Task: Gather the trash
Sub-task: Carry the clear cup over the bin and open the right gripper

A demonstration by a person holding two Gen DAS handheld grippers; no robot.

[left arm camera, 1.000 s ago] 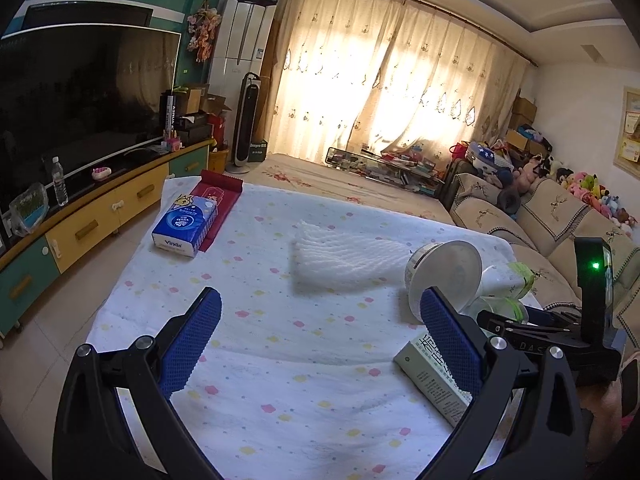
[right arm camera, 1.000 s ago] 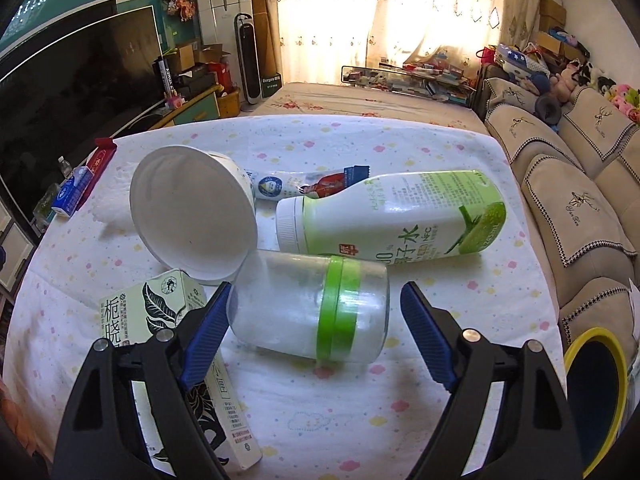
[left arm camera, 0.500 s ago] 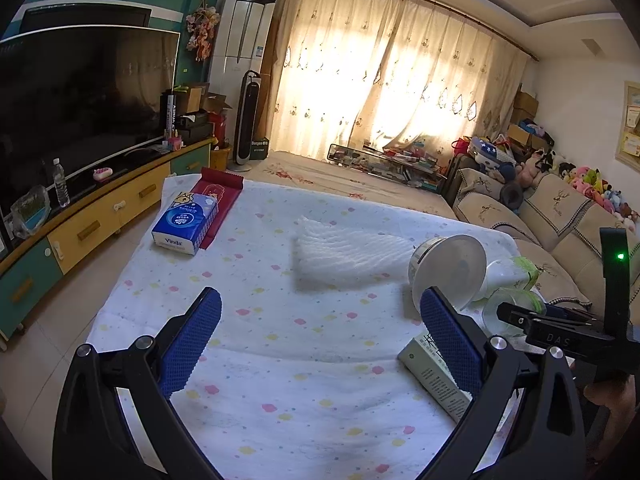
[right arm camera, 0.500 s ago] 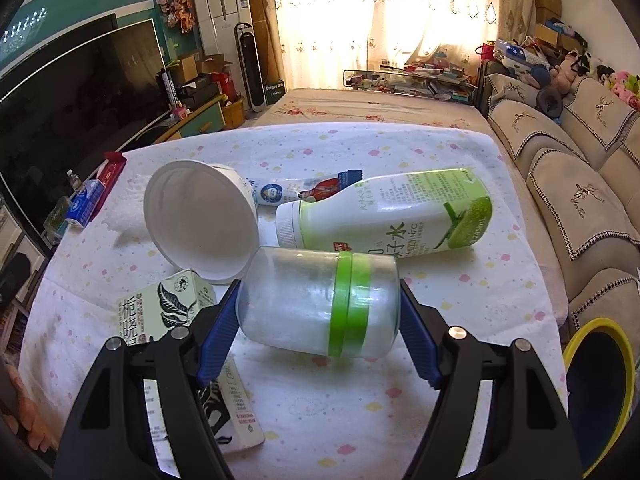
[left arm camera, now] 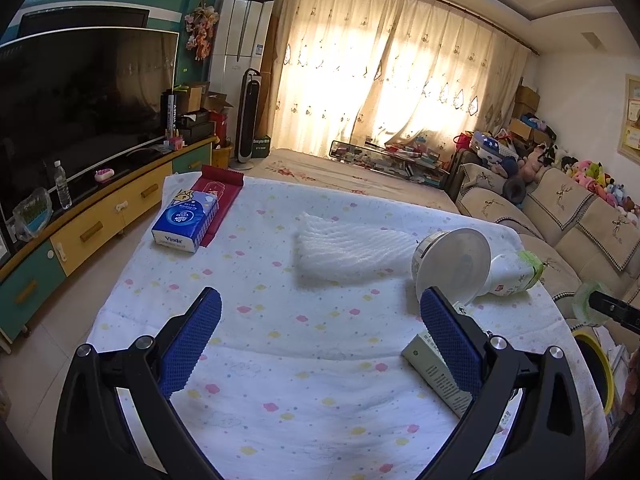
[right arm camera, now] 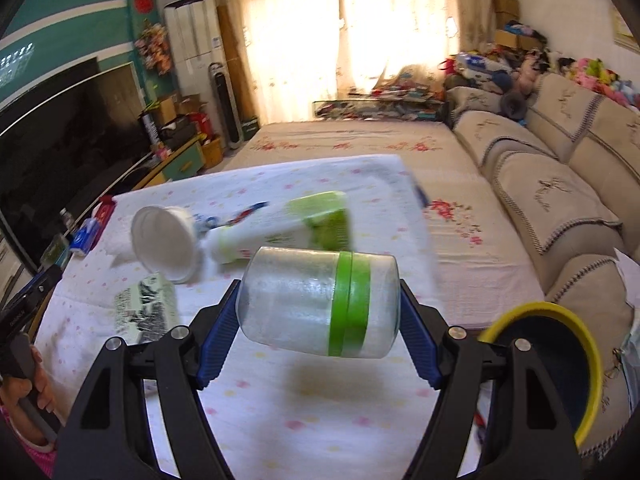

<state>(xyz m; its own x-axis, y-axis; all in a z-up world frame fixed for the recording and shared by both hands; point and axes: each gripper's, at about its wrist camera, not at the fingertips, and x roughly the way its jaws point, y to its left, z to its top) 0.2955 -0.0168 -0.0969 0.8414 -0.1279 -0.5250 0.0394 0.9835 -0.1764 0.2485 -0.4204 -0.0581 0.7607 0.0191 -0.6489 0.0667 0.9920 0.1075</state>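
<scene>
My right gripper [right arm camera: 320, 320] is shut on a clear plastic jar with a green band [right arm camera: 316, 300] and holds it lying sideways above the table, left of a yellow-rimmed bin [right arm camera: 560, 364]. The jar's edge also shows in the left wrist view [left arm camera: 586, 302]. On the table lie a white cup [right arm camera: 166, 244], a green and white bottle [right arm camera: 288, 232] and a small carton [right arm camera: 146, 312]. My left gripper [left arm camera: 320, 328] is open and empty above the table's near side, with white foam netting [left arm camera: 344, 248] ahead of it.
A spotted cloth covers the table [left arm camera: 280, 360]. A blue tissue pack [left arm camera: 186, 220] on a red packet [left arm camera: 218, 196] sits at the far left. A TV cabinet [left arm camera: 80, 232] runs along the left and a sofa [right arm camera: 560, 200] along the right.
My right gripper closed on the jar, lifted it off the table and swung right toward the yellow-rimmed bin. My left gripper stayed open and barely moved.
</scene>
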